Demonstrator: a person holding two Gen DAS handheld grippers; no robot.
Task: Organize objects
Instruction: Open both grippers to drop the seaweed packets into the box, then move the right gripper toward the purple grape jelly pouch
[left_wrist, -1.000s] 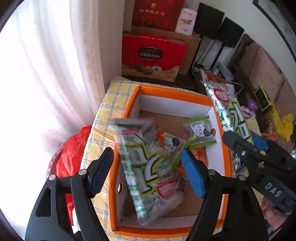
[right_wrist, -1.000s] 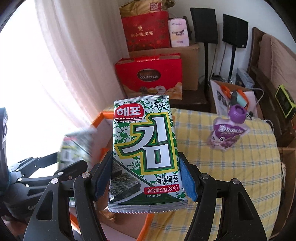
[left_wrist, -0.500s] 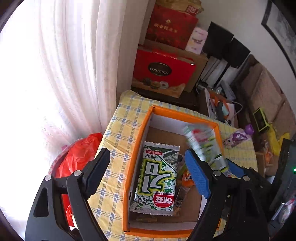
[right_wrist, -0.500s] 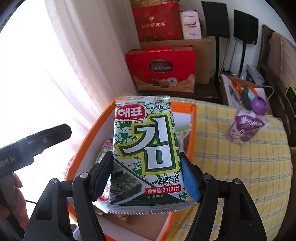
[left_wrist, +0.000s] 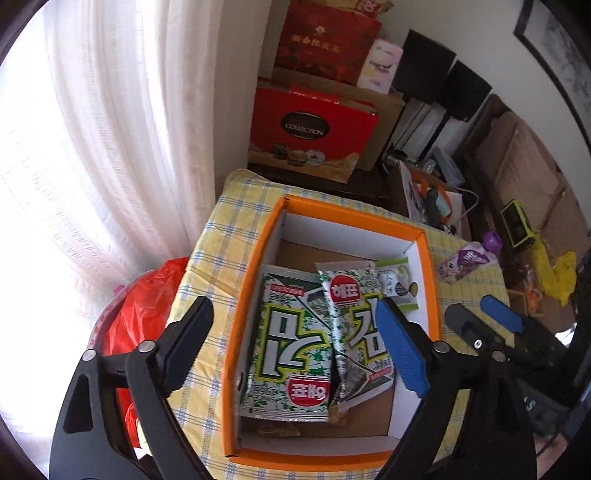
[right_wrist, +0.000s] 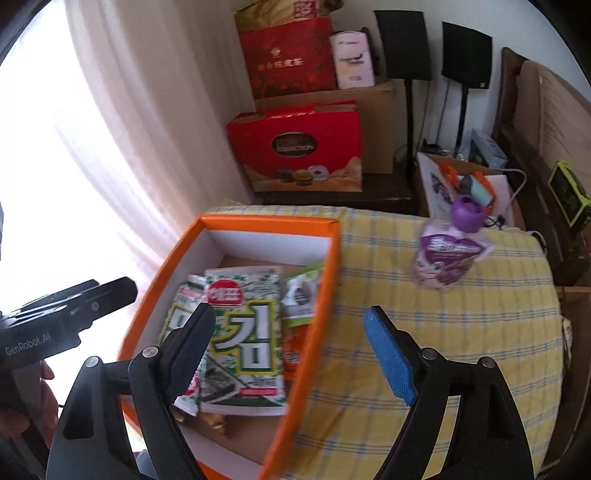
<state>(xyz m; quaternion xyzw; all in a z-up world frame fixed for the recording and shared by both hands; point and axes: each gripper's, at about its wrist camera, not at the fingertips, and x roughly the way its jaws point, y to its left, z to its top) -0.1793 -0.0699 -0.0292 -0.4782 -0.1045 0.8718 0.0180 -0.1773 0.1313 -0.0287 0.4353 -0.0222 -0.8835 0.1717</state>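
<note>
Second green seaweed packet (right_wrist: 243, 339) now released into orange-rimmed cardboard box (right_wrist: 314, 295); right gripper (right_wrist: 288, 350) and left gripper (left_wrist: 295, 343) spread, empty; purple pouch (right_wrist: 447, 258) outstanding at two o'clock.

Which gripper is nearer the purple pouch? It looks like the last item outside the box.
Right. The right gripper hangs open over the box edge beside the purple pouch; the left gripper is open across the box.

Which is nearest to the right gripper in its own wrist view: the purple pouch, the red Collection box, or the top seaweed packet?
1. Top seaweed packet, in the orange box, at the right gripper's left finger.
2. Purple pouch, on the tablecloth, right.
3. Red Collection box, beyond the table.
</note>
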